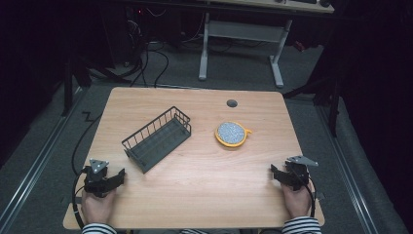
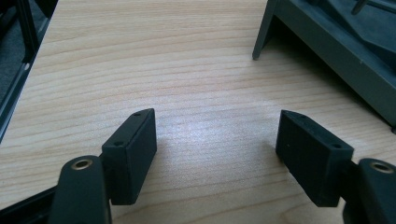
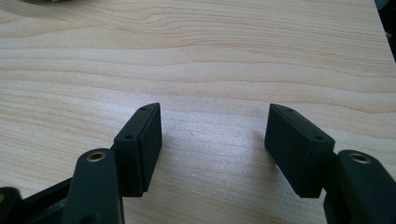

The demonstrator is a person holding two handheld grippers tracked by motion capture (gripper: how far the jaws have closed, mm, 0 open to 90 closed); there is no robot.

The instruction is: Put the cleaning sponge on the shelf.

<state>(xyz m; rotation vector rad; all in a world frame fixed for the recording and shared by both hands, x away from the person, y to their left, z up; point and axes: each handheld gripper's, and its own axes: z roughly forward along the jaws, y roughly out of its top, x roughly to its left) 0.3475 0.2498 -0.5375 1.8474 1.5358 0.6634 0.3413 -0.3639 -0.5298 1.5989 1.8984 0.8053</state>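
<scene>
A dark wire basket (image 1: 157, 138) lies at an angle on the left half of the wooden table (image 1: 204, 185); its corner (image 2: 327, 42) fills the upper right of the left gripper view. A yellow round sponge with a speckled grey top (image 1: 232, 133) rests right of centre. My left gripper (image 1: 118, 176) sits near the front left edge, open, with bare wood between its jaws (image 2: 215, 133). My right gripper (image 1: 275, 172) rests near the front right edge, also open over bare wood (image 3: 214, 126).
A round grey cable hole (image 1: 232, 103) sits near the table's far edge. Beyond the table stands a white desk frame (image 1: 241, 44) on grey carpet, with black cables (image 1: 146, 63) on the floor. A cable (image 1: 78, 146) trails off the left side.
</scene>
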